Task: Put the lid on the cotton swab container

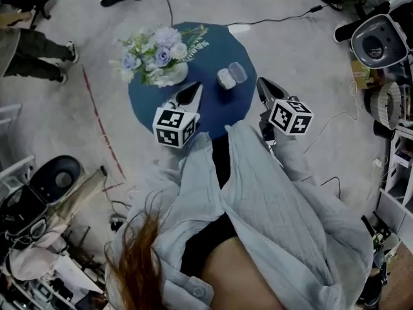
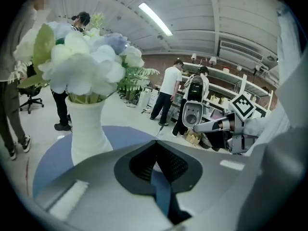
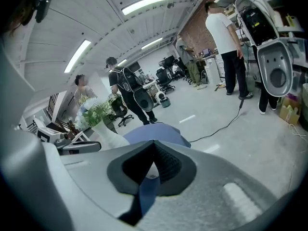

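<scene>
Blue round table (image 1: 213,47) in front of me carries the cotton swab container (image 1: 226,79) near its middle. The clear lid (image 1: 237,72) lies just beside it on the far right side, seemingly touching it. The container is open, so the lid is not yet on.

My left gripper (image 1: 192,90) hangs over the near edge of the table with its jaws together and nothing between them. My right gripper (image 1: 263,88) sits just off the table's right edge, its jaws likewise closed and empty. In both gripper views I see only blue tabletop past the tips.

My worries, judging from here:
- The lid looks thin and light. If I close on it off-centre, it may skate across the table or flip over the edge.
- The container looks small and unsteadied. Pressing the lid down crooked could tip it and spill the swabs, so I think the left gripper should brace it.
- The vase (image 1: 169,76) of flowers (image 1: 155,50) stands just left of my left gripper, and a wide swing there could knock it.
</scene>
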The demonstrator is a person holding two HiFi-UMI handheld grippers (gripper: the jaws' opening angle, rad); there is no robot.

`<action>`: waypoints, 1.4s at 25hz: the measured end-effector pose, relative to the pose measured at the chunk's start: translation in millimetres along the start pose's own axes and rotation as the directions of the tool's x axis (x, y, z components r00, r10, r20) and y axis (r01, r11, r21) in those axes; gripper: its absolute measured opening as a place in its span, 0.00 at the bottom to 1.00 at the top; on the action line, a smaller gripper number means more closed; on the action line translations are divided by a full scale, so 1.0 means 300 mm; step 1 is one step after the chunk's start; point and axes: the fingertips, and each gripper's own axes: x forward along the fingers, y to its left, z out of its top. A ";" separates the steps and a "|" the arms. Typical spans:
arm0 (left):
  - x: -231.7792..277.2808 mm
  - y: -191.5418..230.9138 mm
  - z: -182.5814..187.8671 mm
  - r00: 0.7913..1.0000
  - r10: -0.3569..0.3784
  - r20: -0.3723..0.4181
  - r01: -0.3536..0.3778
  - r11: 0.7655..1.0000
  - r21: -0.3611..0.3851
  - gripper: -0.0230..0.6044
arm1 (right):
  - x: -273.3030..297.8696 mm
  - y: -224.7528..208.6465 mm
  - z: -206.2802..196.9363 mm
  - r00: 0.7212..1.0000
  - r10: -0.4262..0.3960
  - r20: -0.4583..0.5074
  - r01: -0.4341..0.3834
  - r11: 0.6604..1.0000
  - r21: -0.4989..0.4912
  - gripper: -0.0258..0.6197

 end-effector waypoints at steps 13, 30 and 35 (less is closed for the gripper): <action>0.077 0.011 0.013 0.999 0.027 -0.031 -0.027 1.000 -0.002 0.06 | 0.155 -0.117 -0.007 0.997 0.024 -0.078 -0.024 1.000 0.004 0.04; 0.102 -0.010 -0.008 0.999 -0.007 -0.040 0.006 1.000 -0.012 0.06 | 0.239 -0.083 -0.068 0.990 0.074 -0.117 -0.072 0.997 0.016 0.04; 0.075 -0.012 -0.010 0.999 -0.010 -0.039 0.010 1.000 -0.006 0.06 | 0.226 -0.062 -0.069 0.991 0.073 -0.114 -0.072 0.997 0.009 0.04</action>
